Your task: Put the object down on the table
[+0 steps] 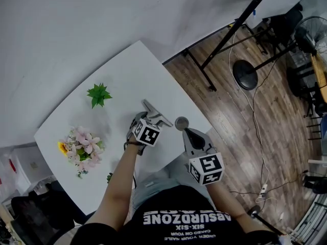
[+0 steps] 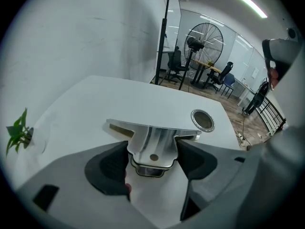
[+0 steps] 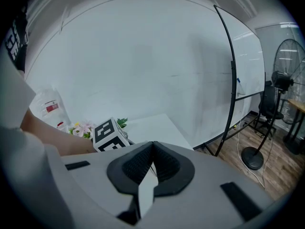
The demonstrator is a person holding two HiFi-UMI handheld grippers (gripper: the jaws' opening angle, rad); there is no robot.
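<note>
Left tongs hold a metal piece over the white bench; right tongs empty.

Nearest the person, the right tongs [image 3: 152, 146] are pressed together with nothing between them, pointing out over the bench's [image 1: 127, 75] near edge. Ahead, the left tongs [image 1: 145, 120] grip the narrow end of a shiny metal piece [image 2: 151, 132], its wide flat end low over the bench; whether it touches cannot be told. Just beside it on the right is a round metal-rimmed hole [image 1: 181, 122]. Farther left stand a bunch of flowers [image 1: 82, 148] and a green plant [image 1: 98, 94].
</note>
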